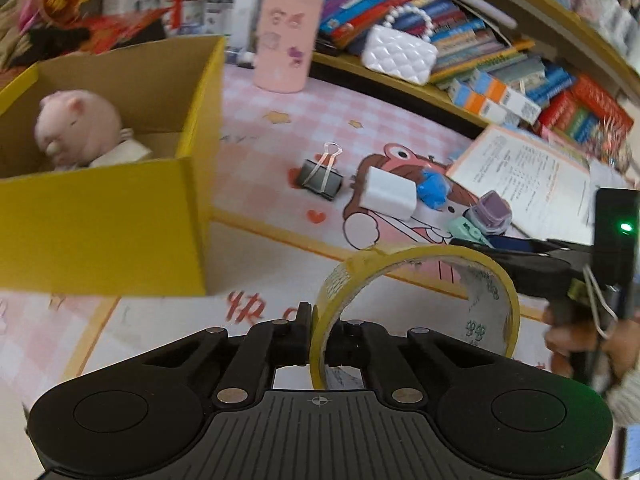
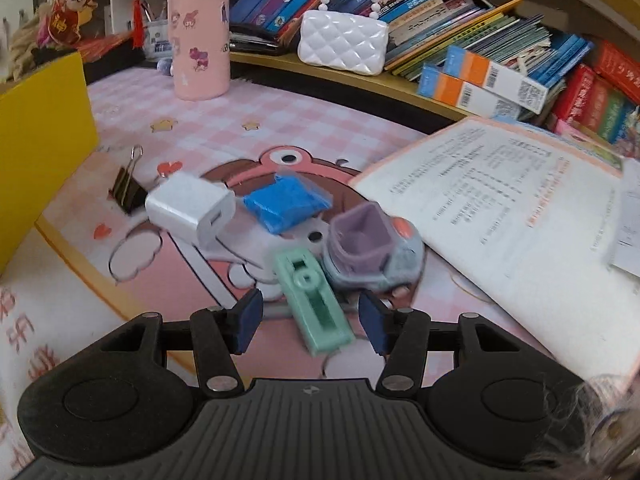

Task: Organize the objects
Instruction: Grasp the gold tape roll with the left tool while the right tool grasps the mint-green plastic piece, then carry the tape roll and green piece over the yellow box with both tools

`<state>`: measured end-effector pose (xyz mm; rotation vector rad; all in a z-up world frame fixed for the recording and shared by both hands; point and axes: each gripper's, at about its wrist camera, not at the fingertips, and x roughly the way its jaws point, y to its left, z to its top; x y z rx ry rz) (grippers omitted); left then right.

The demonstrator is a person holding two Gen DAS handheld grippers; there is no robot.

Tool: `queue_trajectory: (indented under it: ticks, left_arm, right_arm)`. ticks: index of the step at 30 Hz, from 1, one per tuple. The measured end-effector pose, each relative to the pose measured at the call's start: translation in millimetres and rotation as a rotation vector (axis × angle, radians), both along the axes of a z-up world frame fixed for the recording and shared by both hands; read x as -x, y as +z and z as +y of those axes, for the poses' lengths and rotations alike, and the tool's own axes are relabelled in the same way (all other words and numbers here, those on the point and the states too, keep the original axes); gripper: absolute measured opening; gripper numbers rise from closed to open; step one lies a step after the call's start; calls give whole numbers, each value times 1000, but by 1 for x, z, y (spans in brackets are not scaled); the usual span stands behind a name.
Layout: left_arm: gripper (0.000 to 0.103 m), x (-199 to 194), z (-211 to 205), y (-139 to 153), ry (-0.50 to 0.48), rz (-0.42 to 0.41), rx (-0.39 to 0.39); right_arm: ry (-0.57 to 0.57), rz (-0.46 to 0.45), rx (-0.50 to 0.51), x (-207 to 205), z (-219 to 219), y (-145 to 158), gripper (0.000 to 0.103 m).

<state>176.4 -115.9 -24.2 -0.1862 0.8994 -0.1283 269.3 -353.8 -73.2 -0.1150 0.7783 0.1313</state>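
Tongs of the left gripper [image 1: 318,334] stand clamped on the wall of a yellow ring-shaped roll of adhesive tape [image 1: 416,300], one finger inside the ring and one outside, the roll held on edge above the near part of the pink checked desk mat [image 1: 256,128]. Tongs of the right gripper [image 2: 310,322] stand apart, straddling a mint-green plastic clip-like piece [image 2: 314,300] that lies on the mat and touches neither blue pad [image 2: 248,320].

Just beyond the green piece sits a small purple square cup on a grey-blue base [image 2: 370,250]; further out lie a blue crumpled packet [image 2: 286,202], a white cube-shaped charger plug [image 2: 192,210] and a black binder clip with wire handles [image 2: 128,190], in a row toward the mat's left side. An open yellow cardboard box [image 1: 120,208] stands at the left edge, already holding a pink pig plush toy [image 1: 76,124]. At the far edge stands a pink cylindrical holder with stickers [image 2: 198,42]; at the right edge lies an open printed booklet [image 2: 500,208].

Step in hand, as judged: carrying the tape roll to the box while the right gripper lines up on the green piece. The next move calls for swinging the roll left over the box wall before release, and for closing the right tongs squarely across the narrow green body.
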Motion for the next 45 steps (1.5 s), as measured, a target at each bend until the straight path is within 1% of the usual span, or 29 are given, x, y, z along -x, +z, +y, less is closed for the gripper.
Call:
queue_trajectory:
  ticks: [2, 3, 4, 5, 8, 11, 14, 18, 22, 25, 31, 37, 41, 45]
  left_arm:
    - [4, 8, 7, 3, 13, -12, 15]
    - [4, 12, 12, 4, 20, -13, 19]
    - [4, 16, 16, 5, 28, -13, 24]
    - [4, 19, 21, 5, 38, -12, 32]
    - [4, 28, 34, 3, 67, -11, 53]
    - [4, 35, 46, 3, 92, -19, 74]
    - [4, 45, 59, 7, 102, -41, 93]
    - [4, 58, 78, 8, 112, -62, 128]
    - [4, 74, 103, 6, 143, -63, 171]
    - [4, 91, 121, 8, 155, -69, 160]
    - [4, 127, 160, 14, 192, -89, 156]
    - [4, 159, 197, 20, 231, -108, 144]
    - [4, 178, 218, 26, 259, -135, 151]
    - [4, 188, 234, 31, 282, -156, 160]
  right_arm:
    - [-10, 13, -47, -7, -4, -1, 50]
    - [-17, 19, -72, -9, -5, -1, 46]
    - [-15, 16, -67, -8, -5, -1, 38]
    - [2, 11, -72, -7, -3, 0, 24]
    - [11, 8, -44, 0, 5, 1, 23]
    - [-5, 14, -48, 12, 13, 3, 23]
    - [-13, 0, -52, 34, 26, 12, 23]
    - [-6, 2, -94, 70, 51, 29, 23]
    - [7, 55, -170, 103, 83, 43, 23]
    - [12, 88, -213, 125, 110, 51, 23]
    - [106, 104, -176, 165, 166, 58, 23]
    - [127, 139, -209, 190, 206, 58, 23]
    - [132, 139, -202, 204, 227, 59, 23]
    - [146, 117, -203, 212, 244, 63, 23]
